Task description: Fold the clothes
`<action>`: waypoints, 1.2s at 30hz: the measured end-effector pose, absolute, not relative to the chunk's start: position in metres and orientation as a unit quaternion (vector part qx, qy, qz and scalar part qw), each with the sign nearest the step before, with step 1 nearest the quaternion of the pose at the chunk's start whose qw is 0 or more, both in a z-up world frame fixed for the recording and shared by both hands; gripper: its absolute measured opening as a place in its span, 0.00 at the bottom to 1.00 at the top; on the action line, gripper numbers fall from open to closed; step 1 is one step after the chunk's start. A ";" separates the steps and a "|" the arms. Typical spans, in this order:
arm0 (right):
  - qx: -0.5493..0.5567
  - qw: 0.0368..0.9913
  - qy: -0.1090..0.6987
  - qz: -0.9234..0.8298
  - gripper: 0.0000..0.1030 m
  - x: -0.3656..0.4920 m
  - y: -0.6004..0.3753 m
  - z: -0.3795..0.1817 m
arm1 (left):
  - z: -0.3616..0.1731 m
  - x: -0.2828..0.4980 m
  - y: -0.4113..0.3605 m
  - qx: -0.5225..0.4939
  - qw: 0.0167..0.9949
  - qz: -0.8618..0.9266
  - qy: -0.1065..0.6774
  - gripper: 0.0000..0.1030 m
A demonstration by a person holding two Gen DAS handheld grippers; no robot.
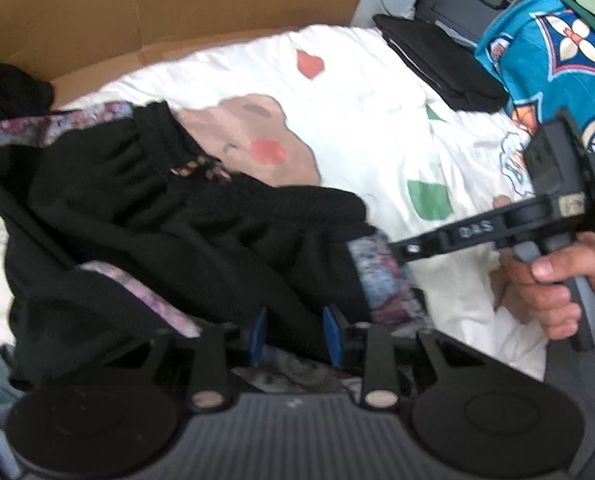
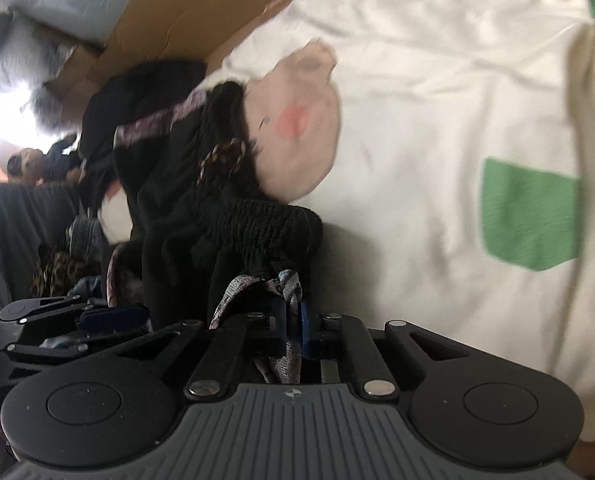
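In the left wrist view, the left gripper (image 1: 295, 334) has its two blue pads (image 1: 257, 334) set apart with a fold of the black garment (image 1: 169, 216) running between them; the fabric fills the gap, but motion blur makes it impossible to tell whether the pads actually press on it. The garment, black knit with a floral-printed trim (image 1: 381, 276) along its edges, lies bunched directly ahead of this gripper and spreads off to its left. Just right of it, the right gripper (image 1: 397, 250) reaches in from the side, its tip at the floral hem, with a hand (image 1: 553, 288) wrapped around its grey handle. In the right wrist view, the right gripper (image 2: 293, 330) has its blue pads (image 2: 306, 332) drawn close together on a strip of the floral trim (image 2: 285, 288), which passes between them and hangs back toward the camera; the black garment (image 2: 225, 208) heaps up ahead and to the left. Under the clothing lies a white bedspread (image 1: 377, 120) printed with a bear face, red and green patches. Farther ahead stands a cardboard box (image 1: 157, 12), and beyond to the right a black bag (image 1: 441, 60) and a teal patterned cloth (image 1: 545, 48).
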State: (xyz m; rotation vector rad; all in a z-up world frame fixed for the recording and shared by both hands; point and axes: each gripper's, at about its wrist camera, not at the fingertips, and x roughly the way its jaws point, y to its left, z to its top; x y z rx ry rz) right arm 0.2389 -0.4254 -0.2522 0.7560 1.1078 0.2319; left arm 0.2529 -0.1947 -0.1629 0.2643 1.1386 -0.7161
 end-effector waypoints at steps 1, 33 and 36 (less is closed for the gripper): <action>0.351 0.780 0.508 0.100 0.04 0.237 -0.430 -0.251 | -0.161 0.256 -0.194 0.124 0.778 -0.327 0.521 0.32; 0.489 0.756 0.434 0.017 0.52 0.237 -0.528 -0.258 | -0.183 0.338 -0.121 0.144 0.833 -0.157 0.511 0.60; 0.497 0.746 0.443 0.025 0.52 0.242 -0.518 -0.268 | -0.190 0.338 -0.116 0.143 0.829 -0.154 0.519 0.60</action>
